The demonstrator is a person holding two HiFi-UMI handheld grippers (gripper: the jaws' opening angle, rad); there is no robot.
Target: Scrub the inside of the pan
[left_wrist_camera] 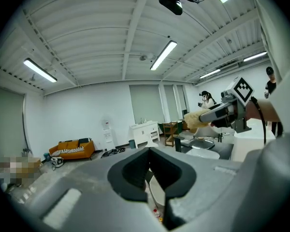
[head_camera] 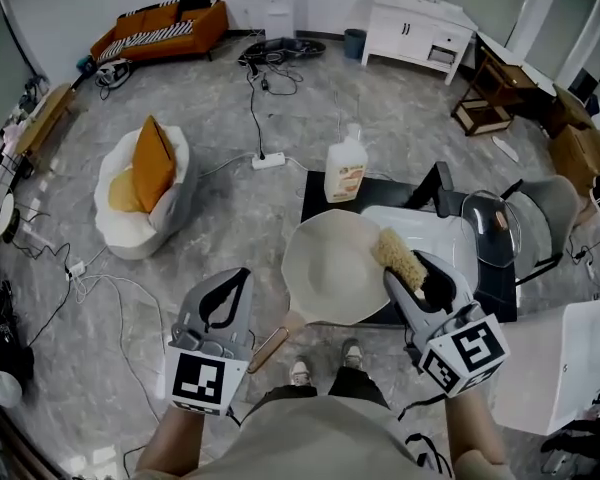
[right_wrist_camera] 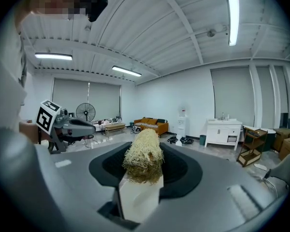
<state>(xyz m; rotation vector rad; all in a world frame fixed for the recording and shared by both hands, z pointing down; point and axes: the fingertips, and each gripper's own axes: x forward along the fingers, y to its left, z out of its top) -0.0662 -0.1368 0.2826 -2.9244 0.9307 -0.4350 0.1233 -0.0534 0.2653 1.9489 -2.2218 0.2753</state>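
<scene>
Between the jaws of the right gripper (head_camera: 418,284) sits the white handle of a scrub brush (right_wrist_camera: 144,154), clamped firmly, its straw-coloured fibre head sticking out past the tips. In the head view that head hangs over the right rim of the cream pan (head_camera: 330,268); whether it touches I cannot tell. The left gripper (left_wrist_camera: 149,153) has its jaws closed tight on nothing, just left of the pan's wooden handle (head_camera: 268,348) and apart from it. The pan lies at the front left corner of the black worktop (head_camera: 318,196), its handle jutting past the edge over the floor. A soap bottle (head_camera: 346,171) stands near the back left corner.
</scene>
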